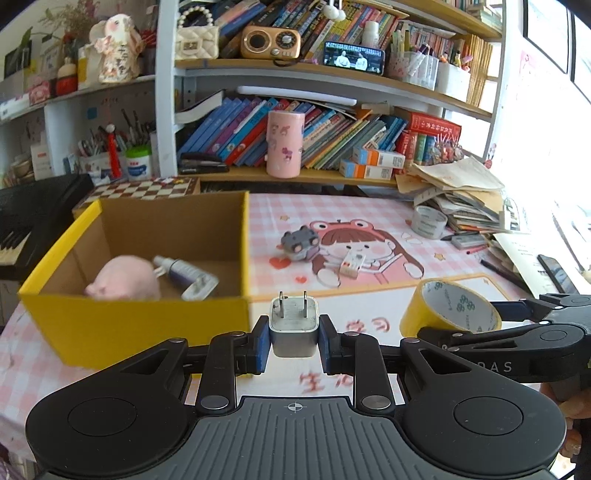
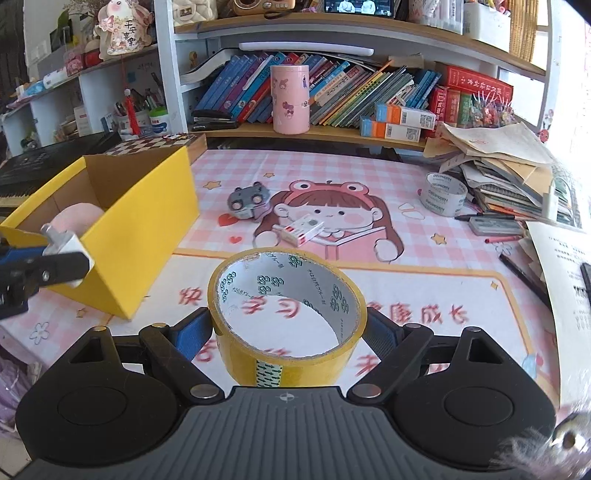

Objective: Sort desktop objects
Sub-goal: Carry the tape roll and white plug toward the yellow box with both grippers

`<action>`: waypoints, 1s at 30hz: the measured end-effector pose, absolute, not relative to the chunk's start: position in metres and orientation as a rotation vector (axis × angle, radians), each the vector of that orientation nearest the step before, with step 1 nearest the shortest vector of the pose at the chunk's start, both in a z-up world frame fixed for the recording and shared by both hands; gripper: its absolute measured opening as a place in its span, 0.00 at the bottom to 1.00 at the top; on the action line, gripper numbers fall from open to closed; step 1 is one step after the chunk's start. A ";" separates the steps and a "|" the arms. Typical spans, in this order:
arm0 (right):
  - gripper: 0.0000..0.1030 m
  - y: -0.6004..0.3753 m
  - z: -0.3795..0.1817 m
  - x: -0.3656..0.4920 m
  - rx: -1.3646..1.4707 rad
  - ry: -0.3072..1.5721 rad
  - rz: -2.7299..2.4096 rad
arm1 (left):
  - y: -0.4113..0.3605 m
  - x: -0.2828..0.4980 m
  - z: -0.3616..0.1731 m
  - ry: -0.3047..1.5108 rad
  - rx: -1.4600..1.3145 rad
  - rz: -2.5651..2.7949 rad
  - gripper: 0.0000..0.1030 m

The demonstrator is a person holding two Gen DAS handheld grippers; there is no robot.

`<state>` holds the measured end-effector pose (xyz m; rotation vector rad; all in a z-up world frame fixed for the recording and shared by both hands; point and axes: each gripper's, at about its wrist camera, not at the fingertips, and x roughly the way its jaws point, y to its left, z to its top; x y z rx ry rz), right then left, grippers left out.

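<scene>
Both grippers loaded above the pink desk mat.
Left gripper [image 1: 294, 341] clamps white plug adapter [image 1: 294, 325] beside yellow cardboard box [image 1: 136, 325]; right gripper [image 2: 288, 332] grips yellow tape roll [image 2: 286, 317]. Grey toy [image 2: 249, 203] & clear tape [image 2: 443, 194] lie ahead.

The pink desk mat [image 2: 424, 295] carries big red Chinese characters, among them 学习 and 健康成长. In the upper left, the doll ornament [image 2: 123, 31] reads 平安喜樂. At the right edge, the right gripper [image 1: 480, 325] shows the letters "RAS".
</scene>
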<state>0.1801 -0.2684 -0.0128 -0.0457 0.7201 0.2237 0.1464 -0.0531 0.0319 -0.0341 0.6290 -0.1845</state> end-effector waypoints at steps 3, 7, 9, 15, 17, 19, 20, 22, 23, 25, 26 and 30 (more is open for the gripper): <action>0.83 -0.248 -0.012 0.161 -0.047 0.727 0.227 | -0.034 0.134 0.029 0.644 -0.046 -0.192 0.24; 0.83 -0.221 -0.017 0.132 -0.064 0.740 0.239 | -0.011 0.118 0.024 0.678 -0.049 -0.215 0.24; 0.83 -0.208 -0.022 0.117 -0.059 0.750 0.235 | 0.000 0.108 0.021 0.689 -0.047 -0.230 0.24; 0.83 -0.181 -0.035 0.087 -0.026 0.804 0.224 | 0.028 0.084 0.017 0.712 -0.058 -0.227 0.24; 0.83 -0.173 -0.037 0.081 -0.021 0.822 0.232 | 0.037 0.077 0.016 0.716 -0.071 -0.215 0.24; 0.83 -0.164 -0.039 0.075 -0.026 0.835 0.246 | 0.045 0.071 0.016 0.715 -0.082 -0.205 0.24; 0.83 -0.159 -0.039 0.073 -0.031 0.839 0.255 | 0.049 0.068 0.016 0.715 -0.088 -0.199 0.24; 0.83 -0.150 -0.038 0.070 -0.046 0.842 0.276 | 0.056 0.063 0.016 0.713 -0.102 -0.184 0.24; 0.83 -0.146 -0.037 0.069 -0.055 0.842 0.289 | 0.060 0.061 0.016 0.714 -0.112 -0.178 0.24; 0.83 -0.136 -0.037 0.066 -0.078 0.844 0.319 | 0.067 0.059 0.015 0.721 -0.138 -0.177 0.24; 0.83 -0.133 -0.037 0.065 -0.089 0.846 0.334 | 0.070 0.057 0.016 0.720 -0.151 -0.171 0.24; 0.83 -0.119 -0.037 0.062 -0.128 0.860 0.386 | 0.080 0.053 0.017 0.708 -0.172 -0.154 0.24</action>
